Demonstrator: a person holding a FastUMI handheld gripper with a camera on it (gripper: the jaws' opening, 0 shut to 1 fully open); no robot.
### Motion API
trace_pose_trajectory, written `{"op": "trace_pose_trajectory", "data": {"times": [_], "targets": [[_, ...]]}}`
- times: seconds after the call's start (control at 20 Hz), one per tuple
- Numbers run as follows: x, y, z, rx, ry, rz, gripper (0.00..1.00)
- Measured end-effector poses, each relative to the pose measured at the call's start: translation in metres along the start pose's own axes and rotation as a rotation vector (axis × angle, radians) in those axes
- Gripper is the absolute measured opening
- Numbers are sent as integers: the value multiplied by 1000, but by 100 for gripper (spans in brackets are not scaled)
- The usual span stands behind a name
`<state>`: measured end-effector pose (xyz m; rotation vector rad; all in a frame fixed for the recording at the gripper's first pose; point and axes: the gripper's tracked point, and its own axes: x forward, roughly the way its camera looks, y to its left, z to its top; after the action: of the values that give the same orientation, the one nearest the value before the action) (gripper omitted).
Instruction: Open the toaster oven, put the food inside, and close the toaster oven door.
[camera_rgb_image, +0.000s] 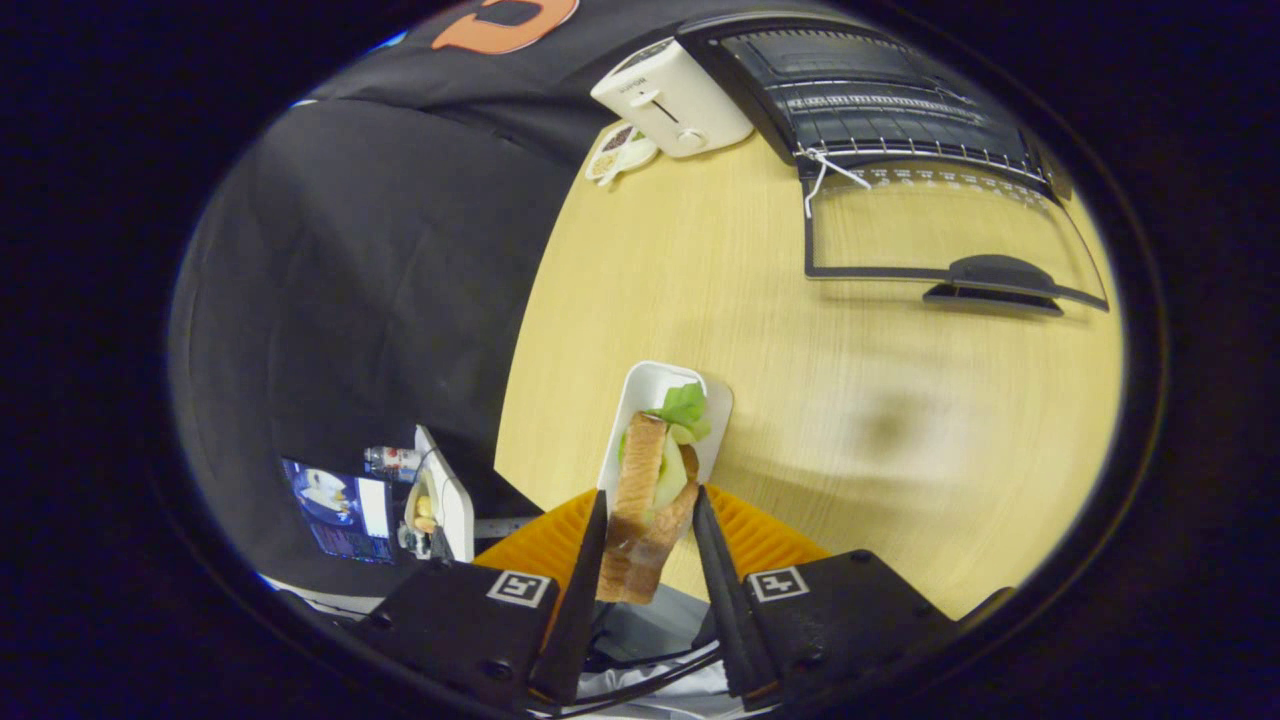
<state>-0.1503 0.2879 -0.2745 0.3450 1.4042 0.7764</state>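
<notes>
Sandwich (645, 505) sits pinched between the two fingers of the gripper (650, 520), one finger flat against each bread slice, so the squeeze runs across the stack and keeps bread, lettuce and filling together. It stands on edge in the grip, crust side toward the camera, lettuce poking out the far end. Fingers look closed to the sandwich's width, both touching it. Just beyond the fingertips lies the white rectangular plate (655, 395) on the wooden table (800, 420); the sandwich's far end overlaps it, and I can't tell whether it rests on the plate or is already clear of it. Plate placement makes sense: near the table edge, with a bare stretch of table between it and the oven. Further on, the toaster oven (850, 90) sits at the far side with its glass door (940, 225) folded down flat, handle (995, 272) toward the gripper, wire rack (900, 125) exposed. Door is already down, so the opening step looks done and the way in is unobstructed. White pop-up toaster (672, 98) and a small dish (620, 152) stand just beside the oven, off the likely path. My read: food-carrying stage; next move needs lift over the handle.
</notes>
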Motion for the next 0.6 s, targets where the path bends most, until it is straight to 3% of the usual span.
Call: {"op": "trace_pose_trajectory", "data": {"times": [0.25, 0.6], "targets": [[-1, 3, 3, 3, -4, 23, 43], [-29, 11, 17, 14, -117, 124, 40]]}}
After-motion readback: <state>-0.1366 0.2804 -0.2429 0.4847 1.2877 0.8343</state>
